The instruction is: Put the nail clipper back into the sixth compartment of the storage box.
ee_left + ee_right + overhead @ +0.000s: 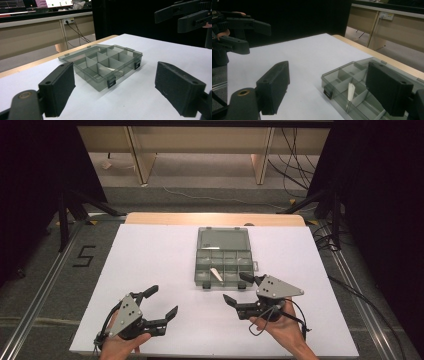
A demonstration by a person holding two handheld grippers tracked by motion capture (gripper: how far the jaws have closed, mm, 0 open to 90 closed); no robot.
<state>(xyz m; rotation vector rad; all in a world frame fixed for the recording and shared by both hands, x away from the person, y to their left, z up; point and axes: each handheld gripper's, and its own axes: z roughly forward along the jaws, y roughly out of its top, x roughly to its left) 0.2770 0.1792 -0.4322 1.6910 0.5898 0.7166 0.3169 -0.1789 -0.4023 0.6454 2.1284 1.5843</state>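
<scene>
My left tool (162, 301) hovers wide open over the bench (150, 260), holding nothing. My right tool (238, 288) is wide open too, its far jaw just at the near edge of the grey compartment box (223, 257). A small white piece (217, 275) lies in a near compartment, just ahead of that tool.

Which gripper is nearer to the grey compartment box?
Right. The right gripper is just beside the compartment box's near right corner, apart from it. The left gripper is farther off, to the box's near left.
</scene>
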